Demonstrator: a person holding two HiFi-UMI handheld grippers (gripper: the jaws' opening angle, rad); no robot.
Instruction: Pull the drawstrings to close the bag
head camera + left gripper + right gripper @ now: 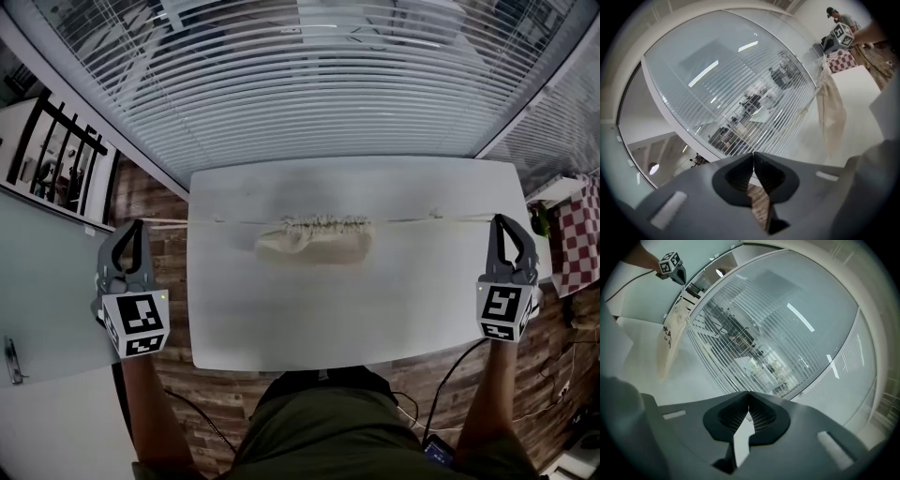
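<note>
- Head view showed a beige cloth drawstring bag point(314, 242) lying in the middle of the white worktop point(281, 319), its mouth bunched shut.
- From it, thin pale drawstrings point(412, 220) ran taut to both sides.
- By the worktop's side edges, the left hand-held gripper point(131, 227) and the right hand-held gripper point(504, 220) each had closed jaws pinching a cord end.

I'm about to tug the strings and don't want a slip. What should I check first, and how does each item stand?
1. Is the left gripper shut: ok.
2. Is the right gripper shut: ok.
3. Do the left drawstring and right drawstring run taut to them: ok.
4. Is the bag mouth gathered: ok.
5. Is the mouth fully closed: cannot tell.
</note>
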